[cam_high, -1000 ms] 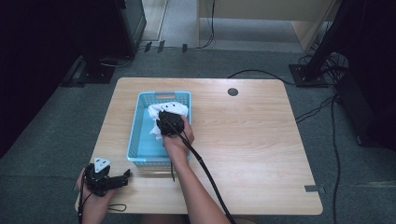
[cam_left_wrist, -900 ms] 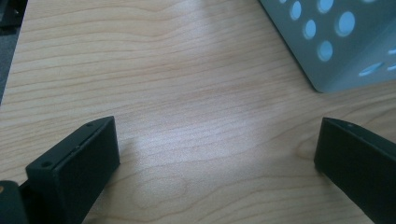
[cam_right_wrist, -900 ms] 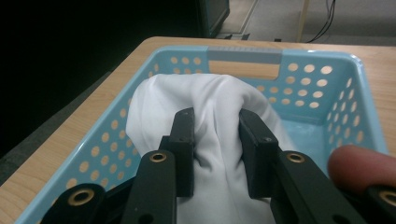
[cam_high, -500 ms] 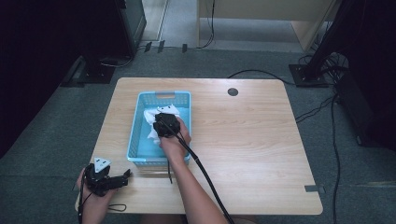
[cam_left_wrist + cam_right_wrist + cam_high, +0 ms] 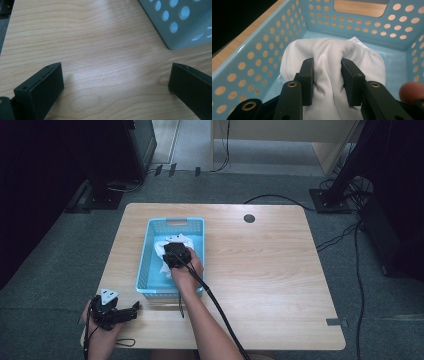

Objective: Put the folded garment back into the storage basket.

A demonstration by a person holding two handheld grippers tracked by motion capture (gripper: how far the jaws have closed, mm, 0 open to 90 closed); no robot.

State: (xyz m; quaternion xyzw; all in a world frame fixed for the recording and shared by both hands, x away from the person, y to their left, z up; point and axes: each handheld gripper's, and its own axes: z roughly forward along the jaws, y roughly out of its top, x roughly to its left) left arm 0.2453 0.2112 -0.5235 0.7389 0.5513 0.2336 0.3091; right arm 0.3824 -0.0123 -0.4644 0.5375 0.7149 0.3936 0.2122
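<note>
One white cloth [image 5: 332, 60] lies bunched inside the blue basket [image 5: 262, 50], toward its middle, and it looks light, soft and limp: it will sag, fold and slip rather than keep a shape. A pinch on a raised fold near the top of the bundle seems the best hold, since a thin edge could slide free and a grab too low might catch the basket's floor.

The right hand-held gripper [image 5: 327, 75] is down inside the basket, and its jaws have just been opening a little. A ridge of the cloth stands between them, and the pads seem to press its sides, though it is hard to tell how firmly. From the high view this hand-held gripper [image 5: 176, 254] sits over the cloth [image 5: 162, 247], within the basket's walls [image 5: 145, 265].

The left hand-held gripper [image 5: 115, 82] rests on the counter [image 5: 100, 45] just outside the basket's near left corner [image 5: 180, 27], jaws spread wide with only bare wood between them. In the high view it [image 5: 134, 310] lies low on the counter [image 5: 280, 270], apart from the basket.
</note>
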